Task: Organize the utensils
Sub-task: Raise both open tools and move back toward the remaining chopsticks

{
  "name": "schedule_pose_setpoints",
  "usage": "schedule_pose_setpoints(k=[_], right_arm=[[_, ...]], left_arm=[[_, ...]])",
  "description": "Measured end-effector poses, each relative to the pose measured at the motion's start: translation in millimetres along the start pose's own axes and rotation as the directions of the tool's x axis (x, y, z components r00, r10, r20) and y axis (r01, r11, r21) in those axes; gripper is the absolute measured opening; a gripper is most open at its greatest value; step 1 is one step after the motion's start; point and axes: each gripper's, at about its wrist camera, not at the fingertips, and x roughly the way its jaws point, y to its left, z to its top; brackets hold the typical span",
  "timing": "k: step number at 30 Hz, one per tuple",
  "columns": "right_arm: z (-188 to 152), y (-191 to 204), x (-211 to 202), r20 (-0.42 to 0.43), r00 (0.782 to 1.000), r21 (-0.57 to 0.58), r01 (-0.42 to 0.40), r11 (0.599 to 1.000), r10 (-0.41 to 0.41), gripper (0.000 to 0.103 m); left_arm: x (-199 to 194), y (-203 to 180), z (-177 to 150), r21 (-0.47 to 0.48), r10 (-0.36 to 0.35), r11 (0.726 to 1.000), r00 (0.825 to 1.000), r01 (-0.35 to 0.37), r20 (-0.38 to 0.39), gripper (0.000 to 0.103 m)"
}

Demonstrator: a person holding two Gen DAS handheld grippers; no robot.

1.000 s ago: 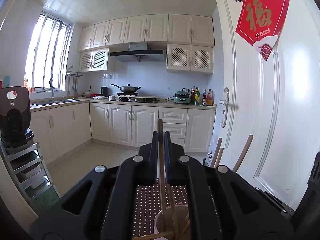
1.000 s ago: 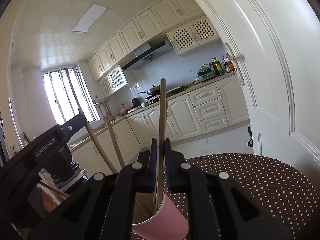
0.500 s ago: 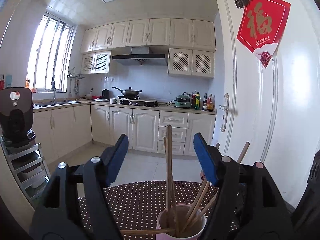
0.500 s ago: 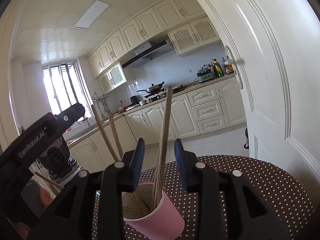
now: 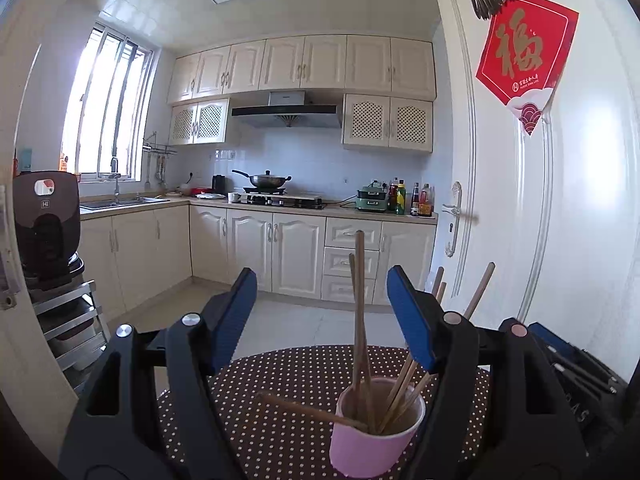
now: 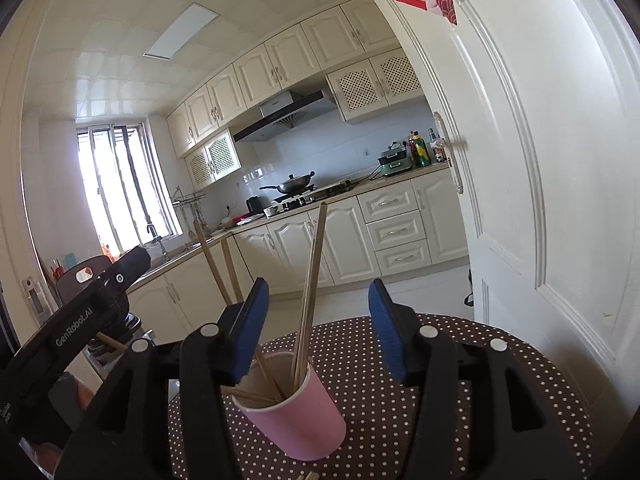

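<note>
While the cream kitchen cabinets [image 5: 256,252] and the white door [image 5: 560,208] fill the far side of both views, the near ground is a round desk [image 5: 280,384] under a brown cloth with white dots. On it stands a pink paper cup [image 5: 374,436], seen right of centre from the left wrist and near the middle from the right wrist [image 6: 298,412]. The left gripper [image 5: 322,316] has its blue-padded jaws wide apart, one on each side of the cup and short of touching it; they opened within the last second and have held that width since. The right gripper [image 6: 318,324] also has its jaws apart, with the cup between and below them; they have just been opening, and nothing is clamped. Wooden chopsticks [image 5: 360,320] stand in the cup: one pair near upright, others leaning to the right rim, and one lying low across the left rim with its end out over the desk. From the right wrist, one long chopstick [image 6: 314,276] rises between the open jaws without touching either pad, and two more [image 6: 216,264] lean away to the left behind the left pad.
</note>
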Motion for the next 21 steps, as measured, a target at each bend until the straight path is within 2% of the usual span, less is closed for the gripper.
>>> schedule_pose_setpoints(k=[6, 21], right_arm=[[-7.0, 6.0, -22.8, -0.014, 1.000, -0.021, 0.006, 1.000, -0.007, 0.050], [-39.9, 23.2, -72.9, -0.098, 0.995, -0.043, 0.013, 0.999, -0.017, 0.058]], left_arm=[[-26.2, 12.6, -11.2, -0.020, -0.010, 1.000, 0.999, 0.010, -0.032, 0.067], [-81.1, 33.6, -43.8, -0.011, 0.029, 0.999, 0.991, -0.030, -0.128, 0.067]])
